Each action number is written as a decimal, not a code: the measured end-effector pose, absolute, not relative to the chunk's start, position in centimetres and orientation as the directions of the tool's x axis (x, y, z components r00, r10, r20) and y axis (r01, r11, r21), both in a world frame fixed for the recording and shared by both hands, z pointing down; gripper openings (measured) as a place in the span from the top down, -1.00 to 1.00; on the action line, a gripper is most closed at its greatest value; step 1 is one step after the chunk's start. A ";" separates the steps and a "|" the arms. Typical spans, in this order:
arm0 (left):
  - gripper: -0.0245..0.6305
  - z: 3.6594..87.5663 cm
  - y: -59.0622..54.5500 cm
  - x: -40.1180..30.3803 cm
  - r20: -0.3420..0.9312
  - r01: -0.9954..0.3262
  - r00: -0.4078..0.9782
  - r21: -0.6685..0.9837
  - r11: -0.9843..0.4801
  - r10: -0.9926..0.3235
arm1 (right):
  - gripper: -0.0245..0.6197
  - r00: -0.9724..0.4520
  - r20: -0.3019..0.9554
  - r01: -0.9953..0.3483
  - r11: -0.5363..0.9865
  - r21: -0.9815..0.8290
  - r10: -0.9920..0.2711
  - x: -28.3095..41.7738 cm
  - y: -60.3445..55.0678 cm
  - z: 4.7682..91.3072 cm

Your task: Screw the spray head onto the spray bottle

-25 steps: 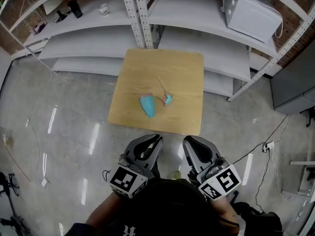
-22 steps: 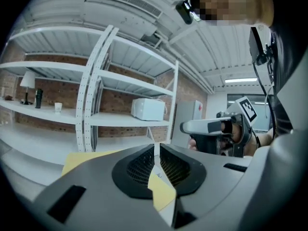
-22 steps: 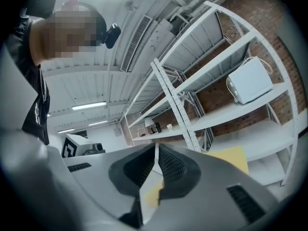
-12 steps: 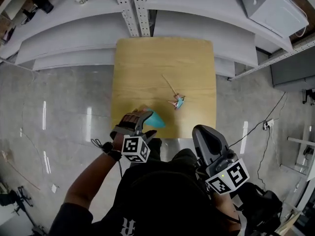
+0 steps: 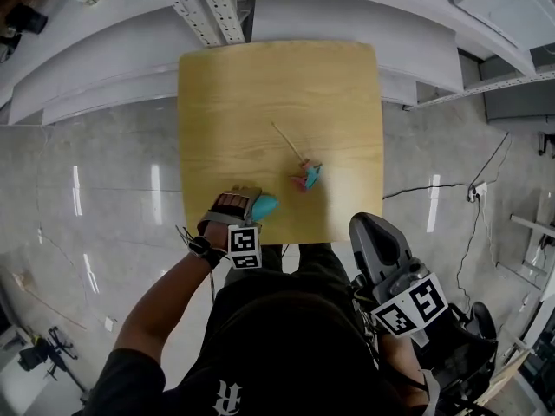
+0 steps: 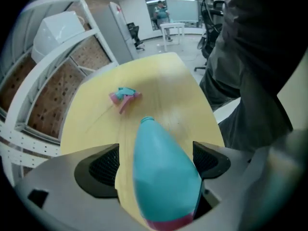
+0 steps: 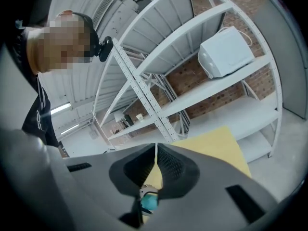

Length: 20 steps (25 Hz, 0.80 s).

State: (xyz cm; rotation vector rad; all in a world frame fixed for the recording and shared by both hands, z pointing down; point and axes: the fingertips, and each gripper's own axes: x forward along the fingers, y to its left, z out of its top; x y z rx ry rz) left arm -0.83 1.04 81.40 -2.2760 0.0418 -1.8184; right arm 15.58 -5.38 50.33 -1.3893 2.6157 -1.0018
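Note:
A teal spray bottle (image 5: pixel 265 206) lies on its side near the front edge of the wooden table (image 5: pixel 260 85), neck pointing away in the left gripper view. My left gripper (image 5: pixel 251 203) reaches around the bottle (image 6: pixel 163 172); its jaws are opening and stand on either side of it, pads apart from its sides. The pink and teal spray head (image 5: pixel 308 177) with its thin tube lies further right on the table, also visible as the spray head (image 6: pixel 123 96) beyond the bottle's neck. My right gripper (image 5: pixel 371 230) hangs shut and empty off the table's front right edge.
White metal shelving (image 5: pixel 286 11) runs behind the table, with a white box appliance (image 7: pixel 226 52) on a shelf. A cable (image 5: pixel 416 189) trails across the glossy floor at the right. The person's torso is close to the table's front edge.
My left gripper has moved from beside the body out to the bottle and its jaws have opened around it. The right gripper has stayed low and shut.

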 end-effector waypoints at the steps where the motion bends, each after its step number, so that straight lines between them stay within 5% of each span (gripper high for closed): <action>1: -0.46 81.8 0.7 -0.9 0.962 0.093 0.220 -0.183 -0.979 -0.159 | 0.90 -0.613 0.283 -0.736 0.402 -0.545 -0.738 15.8 -6.0 51.0; 7: -0.46 83.5 -0.9 -1.5 0.973 -0.086 0.189 -0.118 -0.989 -0.133 | 0.90 -0.664 0.443 -0.725 0.377 -0.576 -0.602 14.8 -8.8 59.5; 14: -0.46 84.4 -2.1 -2.7 0.984 -0.241 0.155 -0.048 -0.969 -0.087 | 0.89 -0.570 0.701 -0.810 0.149 -0.567 -0.429 14.0 -9.2 72.9; 20: -0.37 84.7 -2.4 -3.0 0.994 -0.277 0.111 0.037 -0.960 0.006 | 0.56 -0.489 0.812 -0.852 -0.024 -0.522 -0.318 14.0 -8.8 79.4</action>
